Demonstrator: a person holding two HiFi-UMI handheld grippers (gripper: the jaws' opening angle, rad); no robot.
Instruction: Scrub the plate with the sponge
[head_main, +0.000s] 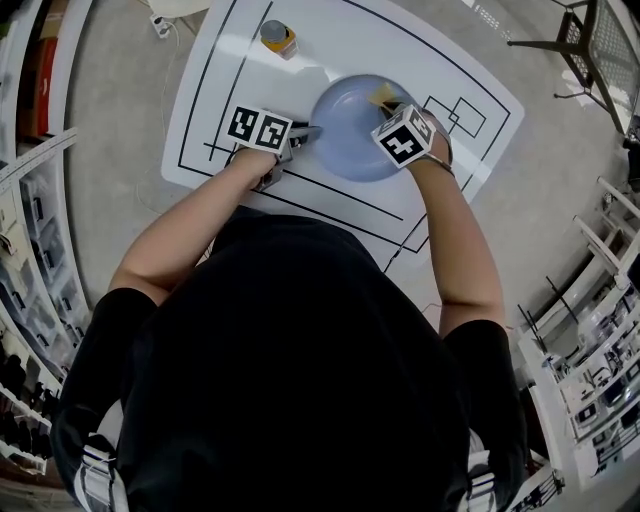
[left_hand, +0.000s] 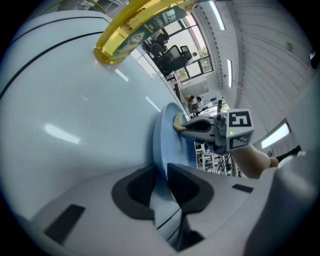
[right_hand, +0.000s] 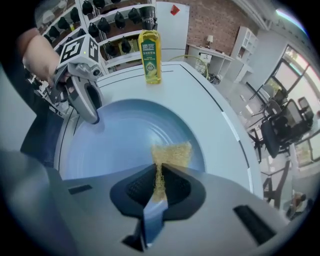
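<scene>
My left tool (left_hand: 161, 172) pinches the near rim of the pale blue, glossy round plate (right_hand: 125, 137), which sits on the white, black-lined table (head_main: 340, 40). My right tool (right_hand: 159, 175) is clamped on a thin, coarse yellow sponge (right_hand: 172, 151), whose free edge lies against the plate's inner surface. Beyond the plate stands a yellow bottle (right_hand: 150, 55).

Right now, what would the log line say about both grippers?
left gripper: shut on rim of round pale-blue plate | right gripper: shut on thin yellow sponge | sponge: on plate
</scene>
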